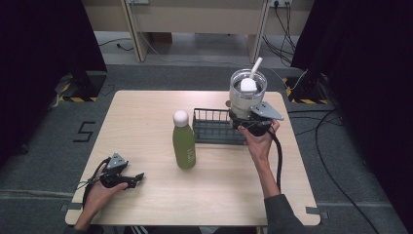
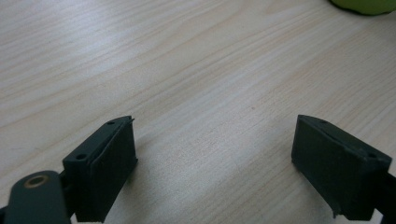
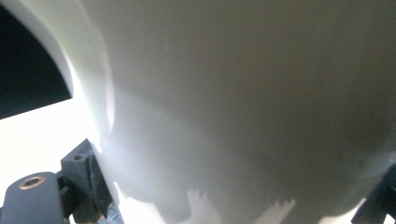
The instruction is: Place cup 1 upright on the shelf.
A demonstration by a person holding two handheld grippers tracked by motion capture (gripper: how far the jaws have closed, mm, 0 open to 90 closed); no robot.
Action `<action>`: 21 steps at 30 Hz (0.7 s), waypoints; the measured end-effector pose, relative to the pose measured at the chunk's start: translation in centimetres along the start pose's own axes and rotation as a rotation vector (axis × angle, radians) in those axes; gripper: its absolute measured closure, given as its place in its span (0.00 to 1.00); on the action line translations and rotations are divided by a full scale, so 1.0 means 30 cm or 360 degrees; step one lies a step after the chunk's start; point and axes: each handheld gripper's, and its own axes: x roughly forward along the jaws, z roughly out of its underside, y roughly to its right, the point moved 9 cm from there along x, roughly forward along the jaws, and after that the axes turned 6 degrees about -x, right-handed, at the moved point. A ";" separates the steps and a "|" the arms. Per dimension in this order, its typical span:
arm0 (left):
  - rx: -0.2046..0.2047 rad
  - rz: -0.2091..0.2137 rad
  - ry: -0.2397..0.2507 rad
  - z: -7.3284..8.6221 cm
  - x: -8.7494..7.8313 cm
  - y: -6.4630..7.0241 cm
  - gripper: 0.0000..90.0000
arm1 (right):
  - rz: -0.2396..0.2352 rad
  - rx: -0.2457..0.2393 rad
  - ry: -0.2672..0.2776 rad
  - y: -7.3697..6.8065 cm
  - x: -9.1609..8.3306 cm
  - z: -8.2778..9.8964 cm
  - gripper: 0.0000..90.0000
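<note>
A white tumbler (image 1: 246, 100) with a clear lid and a white straw stands upright at the right end of a black wire rack (image 1: 214, 126). My right gripper (image 1: 244, 117) is shut on its lower part, with a hand behind it. In the right gripper view the tumbler's white wall (image 3: 243, 93) sits between the two jaws of that gripper (image 3: 233, 200). Whether its base rests on the rack I cannot tell. A green bottle (image 1: 184, 144) with a white cap stands mid-table. My left gripper (image 1: 138, 178) lies near the front left, open (image 2: 224, 154) over bare wood.
The light wooden table (image 1: 146, 112) has free room at its left and front. The green bottle's base (image 2: 364, 4) shows at the top right of the left gripper view. Cables trail from both grippers; dark curtains and desk legs stand beyond the table.
</note>
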 end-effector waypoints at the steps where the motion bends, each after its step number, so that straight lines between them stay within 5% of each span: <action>1: 0.0000 0.0000 0.0000 0.000 0.000 0.000 0.15 | 0.0001 0.0003 -0.0004 0.003 0.007 0.001 0.12; 21: -0.0003 0.0001 0.0000 0.000 0.000 0.001 0.15 | 0.0091 0.0028 -0.0096 0.065 0.098 0.082 0.12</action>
